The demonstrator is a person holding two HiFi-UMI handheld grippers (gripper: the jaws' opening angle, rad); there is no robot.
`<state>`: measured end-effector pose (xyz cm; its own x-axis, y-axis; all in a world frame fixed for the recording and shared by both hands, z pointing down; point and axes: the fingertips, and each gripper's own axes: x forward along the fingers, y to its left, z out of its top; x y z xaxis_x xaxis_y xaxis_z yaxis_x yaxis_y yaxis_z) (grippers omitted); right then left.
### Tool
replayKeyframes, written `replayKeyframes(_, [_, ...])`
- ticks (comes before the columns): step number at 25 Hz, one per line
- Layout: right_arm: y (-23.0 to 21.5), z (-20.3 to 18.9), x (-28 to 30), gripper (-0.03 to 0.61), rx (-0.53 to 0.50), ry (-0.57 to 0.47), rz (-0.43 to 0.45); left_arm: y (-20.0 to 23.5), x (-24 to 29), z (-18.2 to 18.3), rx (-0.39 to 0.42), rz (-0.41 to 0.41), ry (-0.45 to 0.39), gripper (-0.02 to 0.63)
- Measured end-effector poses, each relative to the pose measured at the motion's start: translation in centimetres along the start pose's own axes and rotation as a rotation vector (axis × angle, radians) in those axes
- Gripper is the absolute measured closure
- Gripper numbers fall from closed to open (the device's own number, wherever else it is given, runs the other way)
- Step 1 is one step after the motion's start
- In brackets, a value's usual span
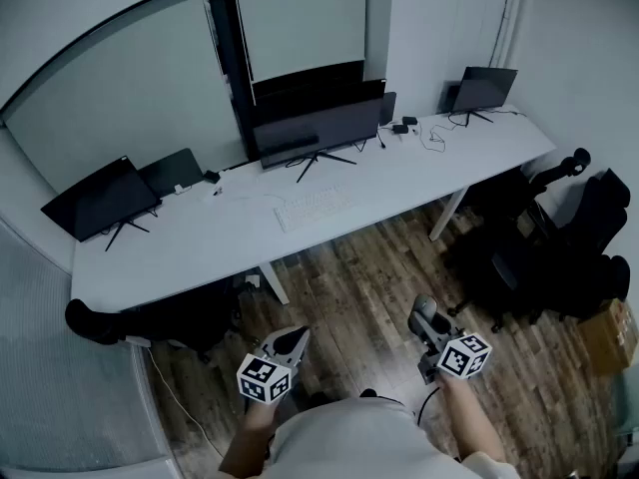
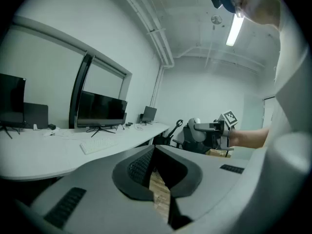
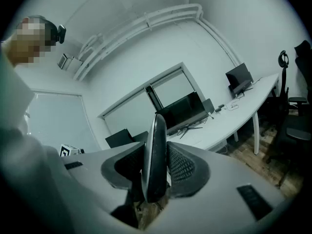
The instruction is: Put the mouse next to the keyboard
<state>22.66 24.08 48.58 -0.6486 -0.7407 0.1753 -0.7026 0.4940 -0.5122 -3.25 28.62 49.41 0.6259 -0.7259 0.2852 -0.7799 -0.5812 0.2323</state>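
Note:
In the head view I stand on the wooden floor a step back from the long white desk. A white keyboard lies on it in front of the middle monitor. My right gripper is shut on a grey mouse, held on edge between the pads. In the right gripper view the mouse stands upright in my right gripper. My left gripper is shut and holds nothing. The left gripper view shows my left gripper, the keyboard and the mouse.
Several dark monitors stand along the desk, among them a large one. Small cables and devices lie near its right end. Black office chairs crowd the right side, with a cardboard box beside them. Another chair is under the desk's left end.

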Motion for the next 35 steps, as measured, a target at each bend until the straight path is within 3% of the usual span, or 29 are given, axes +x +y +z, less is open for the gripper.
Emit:
replayKeyframes(15, [0.9,0.1,0.7,0.426,0.035,-0.012,-0.011,1.2,-0.8,0.1,-0.006,-0.008,-0.008,0.597])
replayKeyframes(35, [5.3,-4.0,0.5,0.426,0.041,-0.024,-0.094,3.6,-5.2,-2.0,-0.013,-0.08,0.0,0.597])
